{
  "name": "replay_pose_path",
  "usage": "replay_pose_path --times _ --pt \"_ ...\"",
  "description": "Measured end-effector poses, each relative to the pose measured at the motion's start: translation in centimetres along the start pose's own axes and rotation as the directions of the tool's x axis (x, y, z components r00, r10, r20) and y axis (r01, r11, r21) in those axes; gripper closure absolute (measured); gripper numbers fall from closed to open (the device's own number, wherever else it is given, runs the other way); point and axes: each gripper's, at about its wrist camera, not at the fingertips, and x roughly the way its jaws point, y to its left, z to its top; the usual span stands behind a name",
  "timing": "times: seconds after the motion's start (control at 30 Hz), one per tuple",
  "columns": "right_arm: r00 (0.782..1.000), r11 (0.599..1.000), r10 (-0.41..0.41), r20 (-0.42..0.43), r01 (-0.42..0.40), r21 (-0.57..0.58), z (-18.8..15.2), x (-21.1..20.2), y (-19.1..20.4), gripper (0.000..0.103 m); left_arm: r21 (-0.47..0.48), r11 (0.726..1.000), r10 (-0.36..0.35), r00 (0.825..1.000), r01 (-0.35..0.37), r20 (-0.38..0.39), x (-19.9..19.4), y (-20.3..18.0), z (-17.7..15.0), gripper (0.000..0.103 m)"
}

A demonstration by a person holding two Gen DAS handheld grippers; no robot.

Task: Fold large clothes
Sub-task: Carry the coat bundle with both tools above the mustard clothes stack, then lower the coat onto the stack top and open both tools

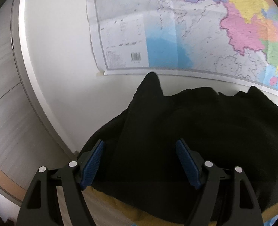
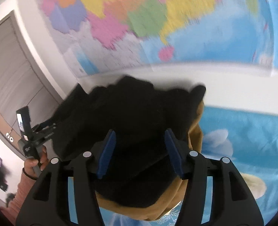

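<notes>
- Black garment is lying bunched in a dark heap on top of a tan garment, and both are sitting on a blue patterned sheet below a big coloured wall map.
- Left gripper is hovering over the near left part of the black heap, its blue pads standing wide apart with cloth showing between them but neither pad pressing on it.
- Right gripper is poised over the heap's middle, jaws parted at a moderate gap; black fabric is filling the space between the pads, though they are not pinching it as far as the right wrist view shows.
- Over in that same view, a hand in a pink sleeve is gripping the other tool's handle at the heap's left edge.
- Tan cloth is peeking out along the near and right edges under the black one.
- White wall is running between map and bed, with a grey door off to the left.
</notes>
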Motion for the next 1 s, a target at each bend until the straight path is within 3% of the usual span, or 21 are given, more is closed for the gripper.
replay_pose_path --times 0.13,0.3,0.43,0.7,0.87,1.0 --pt "1.0 0.995 -0.001 0.018 0.003 -0.101 0.6 0.2 3.1 0.045 0.014 1.0 -0.02 0.999 0.02 0.037 -1.2 -0.6 0.7 0.026" --pt "0.999 0.985 -0.005 -0.035 -0.001 -0.174 0.7 4.0 6.2 0.046 0.011 0.999 -0.047 0.998 0.047 0.037 -1.0 -0.8 2.1 0.026" --pt "0.995 0.979 -0.055 -0.08 0.038 -0.198 -0.2 6.7 6.0 0.047 -0.01 0.998 -0.057 0.998 0.057 0.005 0.4 -0.6 3.1 0.026" --pt "0.991 0.973 -0.05 -0.125 0.02 -0.232 -1.3 7.3 5.5 0.046 0.016 0.999 -0.049 0.999 0.049 -0.006 1.7 -1.4 3.5 0.026" --pt "0.996 0.983 -0.014 -0.093 -0.003 -0.183 0.8 6.3 5.2 0.045 0.005 0.996 -0.084 0.993 0.085 -0.084 4.2 -1.3 4.8 0.026" --pt "0.994 0.995 0.001 -0.113 -0.012 -0.096 2.5 8.1 4.2 0.045 -0.093 0.986 -0.154 0.966 0.137 -0.21 7.4 0.1 6.1 0.024"
